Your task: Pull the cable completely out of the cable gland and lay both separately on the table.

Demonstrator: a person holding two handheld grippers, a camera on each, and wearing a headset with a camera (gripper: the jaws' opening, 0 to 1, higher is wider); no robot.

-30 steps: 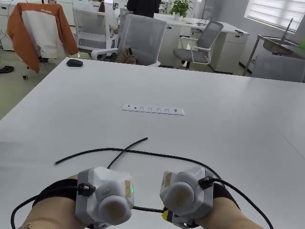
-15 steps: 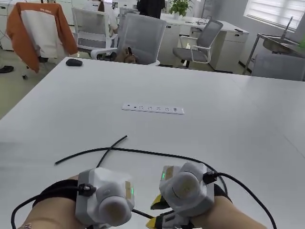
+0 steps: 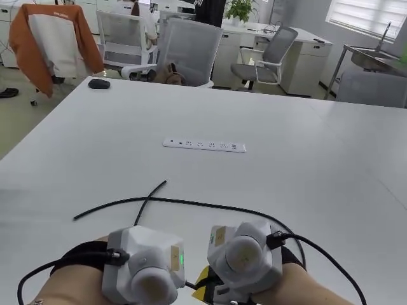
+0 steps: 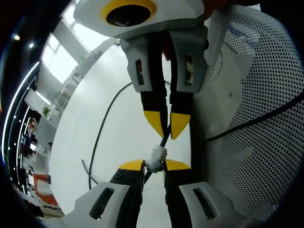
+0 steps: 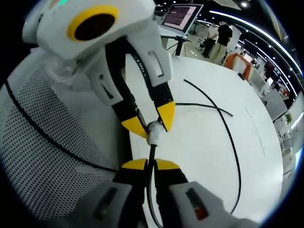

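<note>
Chairs (image 3: pixel 189 51) stand beyond the white table (image 3: pixel 286 159), where left gripper (image 4: pixel 154 165) pinches the cable gland (image 4: pixel 156 157), right gripper (image 5: pixel 151 164) the cable (image 5: pixel 229 137).

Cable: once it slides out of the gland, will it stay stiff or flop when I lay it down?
Probably floppy: the cable lies in loose, crossing curves on the table. Likely light, being thin. Its smooth-looking jacket might slip through the right claw if pulled hard.

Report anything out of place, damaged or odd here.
Nothing stands out. The cable lies slack on the table, crossing itself once, no damage visible; left tongs grip the cable gland, right tongs grip the cable beside it.
</note>
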